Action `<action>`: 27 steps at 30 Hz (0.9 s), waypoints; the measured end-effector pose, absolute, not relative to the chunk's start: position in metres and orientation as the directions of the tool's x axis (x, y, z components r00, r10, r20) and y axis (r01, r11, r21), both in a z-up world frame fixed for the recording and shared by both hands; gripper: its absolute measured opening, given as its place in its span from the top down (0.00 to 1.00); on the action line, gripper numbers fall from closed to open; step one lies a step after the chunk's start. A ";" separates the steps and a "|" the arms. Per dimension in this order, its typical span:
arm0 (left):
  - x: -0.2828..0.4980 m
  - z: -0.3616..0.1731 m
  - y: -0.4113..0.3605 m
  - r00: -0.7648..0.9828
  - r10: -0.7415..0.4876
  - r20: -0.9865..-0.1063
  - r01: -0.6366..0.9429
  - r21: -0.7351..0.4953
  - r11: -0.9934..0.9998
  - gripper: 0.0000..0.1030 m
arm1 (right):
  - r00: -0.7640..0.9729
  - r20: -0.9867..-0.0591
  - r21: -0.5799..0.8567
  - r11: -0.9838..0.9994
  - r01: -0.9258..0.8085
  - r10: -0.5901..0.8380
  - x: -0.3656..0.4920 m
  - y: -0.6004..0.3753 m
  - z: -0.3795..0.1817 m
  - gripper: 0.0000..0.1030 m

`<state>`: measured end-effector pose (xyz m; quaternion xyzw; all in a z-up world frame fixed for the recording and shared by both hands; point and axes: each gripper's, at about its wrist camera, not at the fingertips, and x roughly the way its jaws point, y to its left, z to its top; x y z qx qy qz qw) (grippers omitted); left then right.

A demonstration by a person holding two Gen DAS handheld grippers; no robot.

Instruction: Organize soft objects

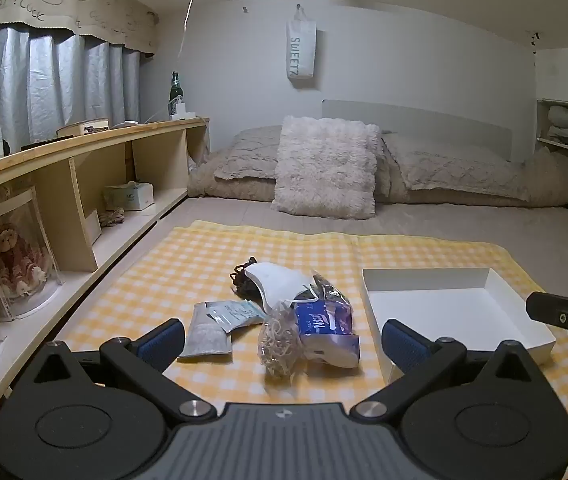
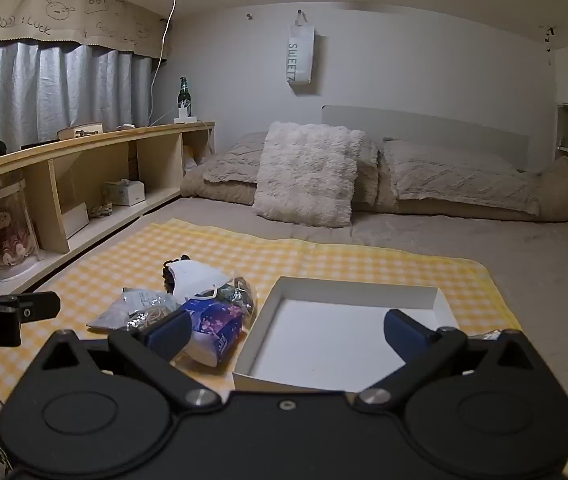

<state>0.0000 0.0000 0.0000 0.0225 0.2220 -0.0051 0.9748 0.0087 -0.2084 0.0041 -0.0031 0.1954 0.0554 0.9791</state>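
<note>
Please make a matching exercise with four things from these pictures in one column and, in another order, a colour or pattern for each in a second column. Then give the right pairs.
Things
1. face mask
2. tissue pack
3. mat
4. glass bottle

Colours
A. yellow and white checks
B. green
C. white
D. blue and purple

Pairs: 1-C, 2-D, 3-A, 4-B
</note>
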 end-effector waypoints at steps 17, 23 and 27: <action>0.000 0.000 0.000 0.900 0.001 -0.435 0.020 0.044 0.999 0.00 | 0.916 -0.386 0.011 0.994 -0.110 0.105 0.008 -0.209 0.002 0.00; 0.000 0.000 0.000 0.901 0.001 -0.435 0.020 0.044 0.999 0.00 | 0.917 -0.386 0.013 0.995 -0.103 0.100 0.012 -0.220 0.003 0.00; 0.000 0.000 0.000 0.900 0.001 -0.435 0.020 0.044 0.999 0.00 | 0.918 -0.384 0.013 0.994 -0.104 0.101 0.010 -0.213 -0.001 0.00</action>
